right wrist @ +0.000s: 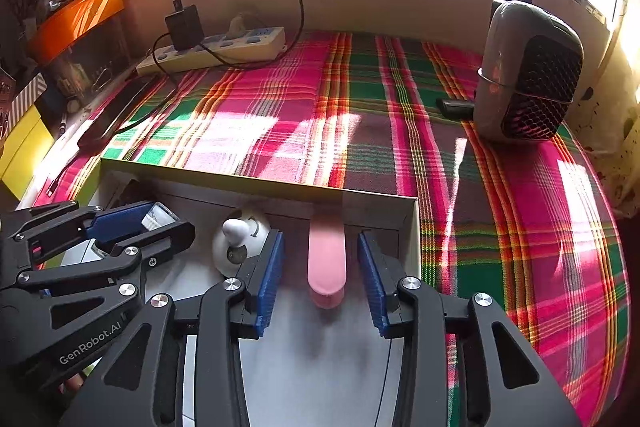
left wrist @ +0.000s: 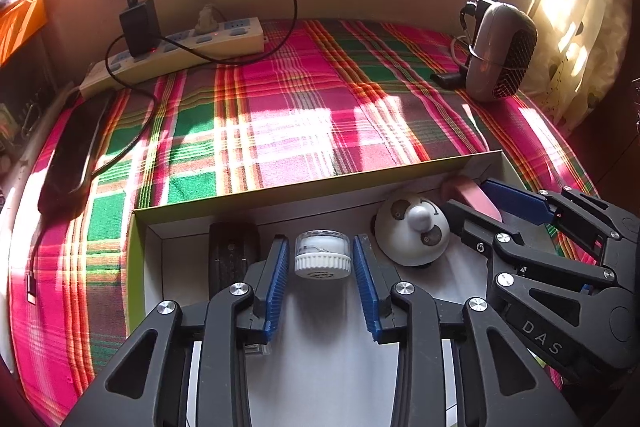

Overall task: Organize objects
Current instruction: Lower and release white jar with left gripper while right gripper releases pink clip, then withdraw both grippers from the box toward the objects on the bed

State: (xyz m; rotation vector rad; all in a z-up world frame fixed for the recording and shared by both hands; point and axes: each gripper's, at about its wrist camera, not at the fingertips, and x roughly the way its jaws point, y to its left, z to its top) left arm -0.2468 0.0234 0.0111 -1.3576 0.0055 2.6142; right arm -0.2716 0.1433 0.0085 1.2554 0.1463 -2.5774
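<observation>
Box [left wrist: 280, 189] on plaid cloth [left wrist: 304, 99], both your tools inside it.
Dome toy [left wrist: 412, 235] sits between tools; sideways pull-out could knock it.
Left tool [left wrist: 320, 259]: open, pads clear of white-capped jar [left wrist: 322, 254] on its side; jar may roll.
Right tool [right wrist: 320, 267]: open around pink case [right wrist: 326, 259], 12 o'clock end against box wall; lift straight or you snag it.

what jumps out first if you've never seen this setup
The loud pink-and-green plaid cloth fills the surface. In front, a shallow white box holds a small white-capped jar between the open left gripper and a pink oblong case between the open right gripper.
</observation>
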